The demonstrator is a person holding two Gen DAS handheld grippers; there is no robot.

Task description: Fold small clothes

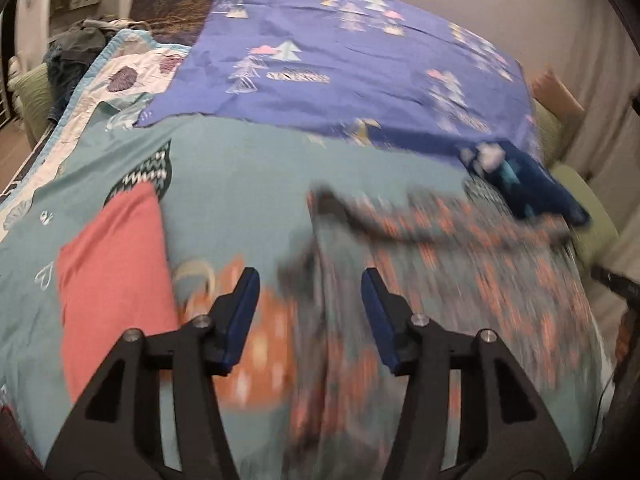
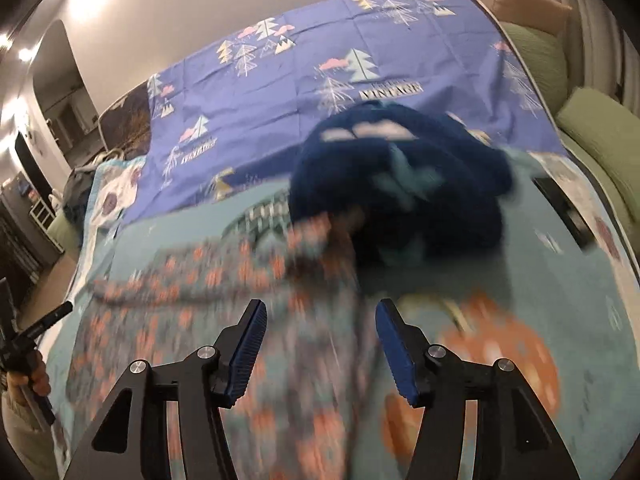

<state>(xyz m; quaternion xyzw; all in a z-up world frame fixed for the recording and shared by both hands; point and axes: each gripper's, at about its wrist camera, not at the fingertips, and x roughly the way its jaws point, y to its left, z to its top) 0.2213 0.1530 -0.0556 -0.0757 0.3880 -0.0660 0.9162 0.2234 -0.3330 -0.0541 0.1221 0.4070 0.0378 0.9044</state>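
Note:
A grey garment with orange flowers (image 1: pixel 460 264) lies spread on the teal bed cover, blurred by motion; it also shows in the right wrist view (image 2: pixel 224 280). My left gripper (image 1: pixel 310 280) is open and empty, just above the garment's left edge. My right gripper (image 2: pixel 320 312) is open and empty over the garment's right part. A crumpled dark blue garment (image 2: pixel 400 184) lies beyond it, also seen at the right in the left wrist view (image 1: pixel 532 184). A folded pink garment (image 1: pixel 116 280) lies to the left.
A purple sheet with tree prints (image 1: pixel 340 64) covers the far half of the bed (image 2: pixel 280 92). A pile of clothes (image 1: pixel 80 48) sits at the far left. Green cushions (image 2: pixel 600 140) line the right side. A black device (image 2: pixel 564 208) lies near the right edge.

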